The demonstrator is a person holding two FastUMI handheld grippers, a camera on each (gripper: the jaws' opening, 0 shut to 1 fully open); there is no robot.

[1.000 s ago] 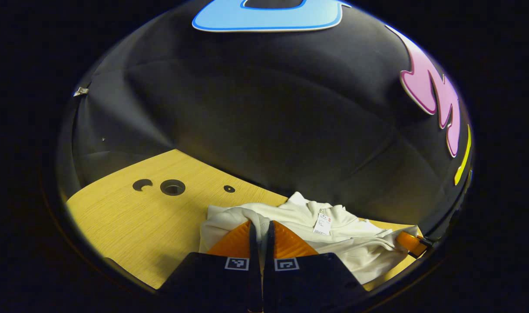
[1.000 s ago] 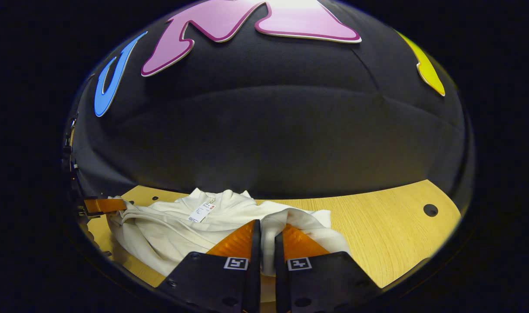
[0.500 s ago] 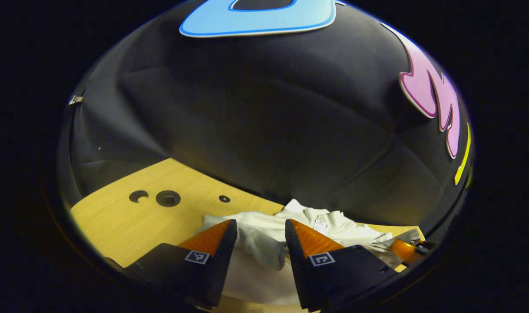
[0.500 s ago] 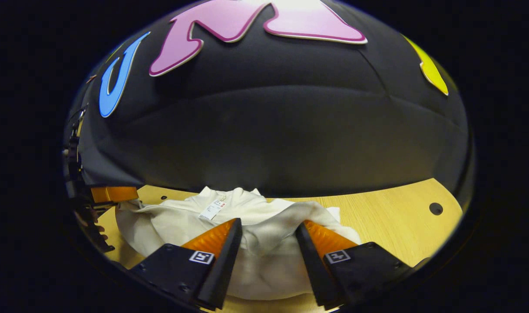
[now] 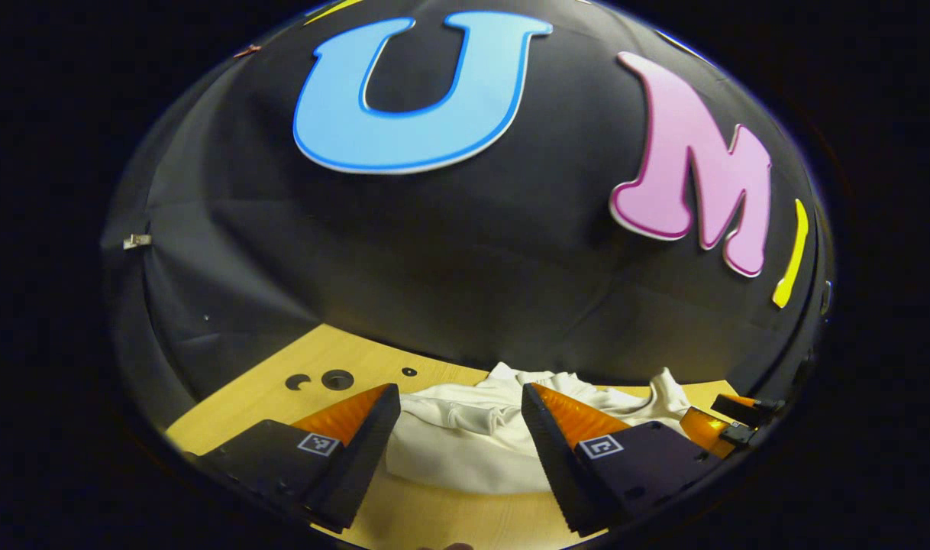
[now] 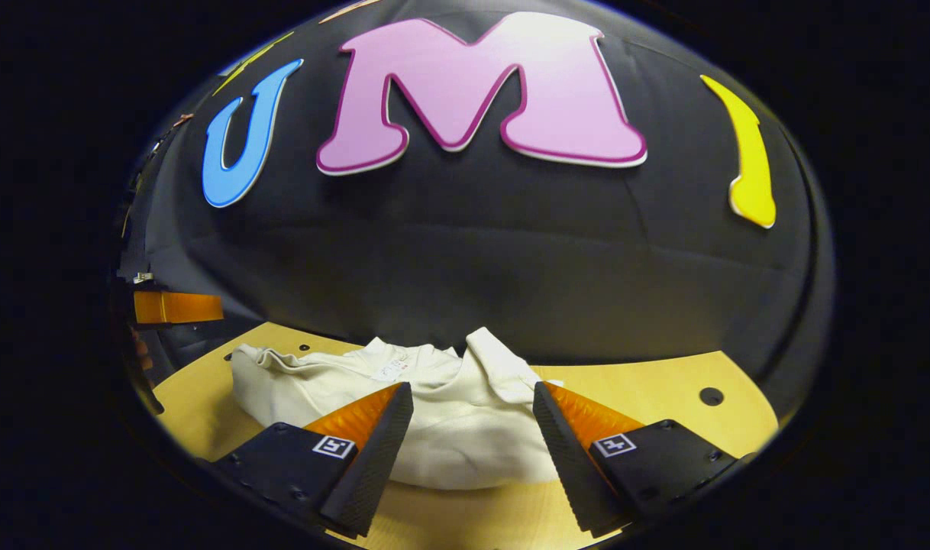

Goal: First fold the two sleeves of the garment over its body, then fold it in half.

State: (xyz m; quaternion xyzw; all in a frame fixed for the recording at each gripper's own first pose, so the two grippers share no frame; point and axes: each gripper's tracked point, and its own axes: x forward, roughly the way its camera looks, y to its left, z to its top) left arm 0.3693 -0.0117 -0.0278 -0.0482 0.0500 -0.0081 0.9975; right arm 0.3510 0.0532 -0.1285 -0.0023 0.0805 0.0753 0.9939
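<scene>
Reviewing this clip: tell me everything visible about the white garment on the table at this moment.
The garment is off-white, of soft, thick-looking knit fabric, lying bunched in a rumpled, folded heap on the wooden table near the black cloth wall. Its collar part stands up at the back, with creases across the top. Both the left hand-held gripper and the right hand-held gripper are open, their fingers spread to either side of the heap; neither is gripping it.

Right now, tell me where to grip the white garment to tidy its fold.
Take the white garment by its near rounded fold edge, coming in low from the near side along the table. That edge bulges toward the open right gripper, thick enough to pinch; the far collar end is bunched and wrinkled.
</scene>
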